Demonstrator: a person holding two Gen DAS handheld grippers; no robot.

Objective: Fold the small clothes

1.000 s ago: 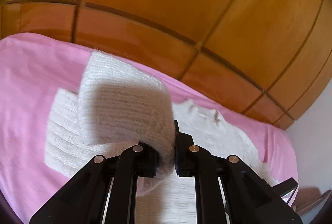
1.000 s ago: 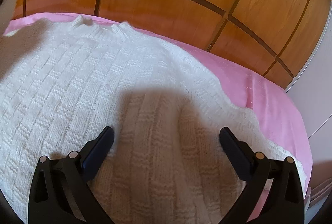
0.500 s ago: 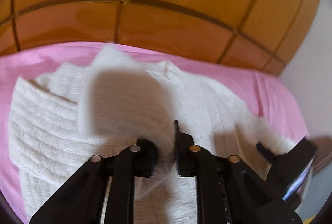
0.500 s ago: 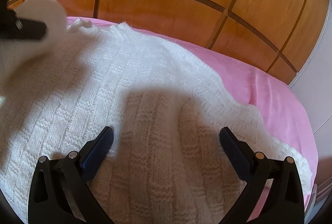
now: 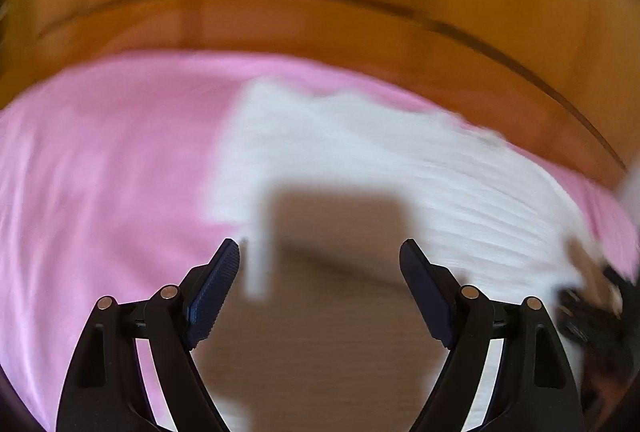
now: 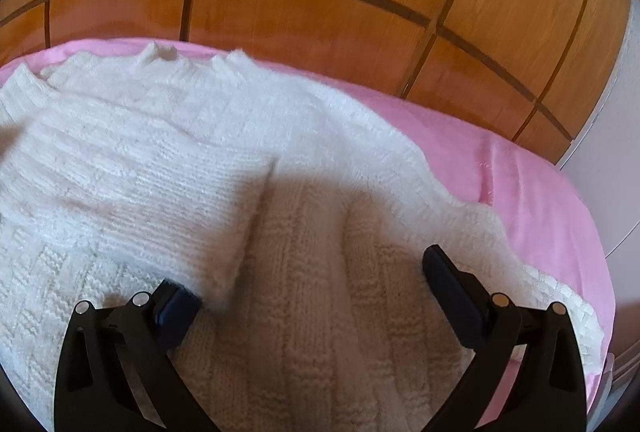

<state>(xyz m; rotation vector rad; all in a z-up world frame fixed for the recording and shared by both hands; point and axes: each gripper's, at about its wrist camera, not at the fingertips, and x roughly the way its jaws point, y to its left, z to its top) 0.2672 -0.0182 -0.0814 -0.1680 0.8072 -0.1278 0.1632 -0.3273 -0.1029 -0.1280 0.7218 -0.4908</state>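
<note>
Sweater (image 6: 200, 160) flat on pink sheet (image 6: 520, 184); wood-panelled wall (image 6: 320, 12) behind. Left fingers (image 5: 224, 272) just released, nothing between; right fingers (image 6: 448, 284) released.

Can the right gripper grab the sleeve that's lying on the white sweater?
Probably yes. The right gripper is open, right over the sweater, and the folded sleeve already drapes over its left finger.

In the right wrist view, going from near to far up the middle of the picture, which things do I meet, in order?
gripper → white sweater → pink sheet → wooden panels
</note>
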